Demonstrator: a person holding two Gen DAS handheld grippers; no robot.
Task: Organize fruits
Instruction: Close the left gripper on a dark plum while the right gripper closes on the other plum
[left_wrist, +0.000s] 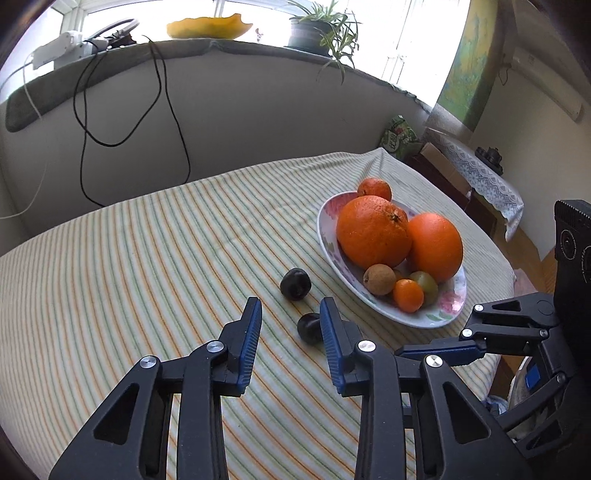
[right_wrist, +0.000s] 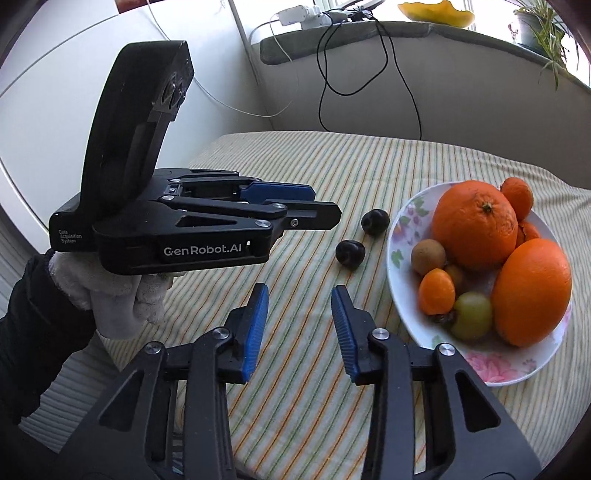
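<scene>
Striped cloth (left_wrist: 147, 258): both grippers, left (left_wrist: 291, 314) and right (right_wrist: 300, 301), released, nothing between pads. Two plums (left_wrist: 295, 283) lie just ahead of them; plate (left_wrist: 328, 236) ahead-right.

Two dark plums (left_wrist: 295, 283) lie beside the fruit plate (left_wrist: 328, 236) on the striped cloth (left_wrist: 147, 258)

Plate (right_wrist: 400, 236) blocks right of plums (right_wrist: 350, 252); striped cloth (right_wrist: 295, 369) ahead clear.
</scene>
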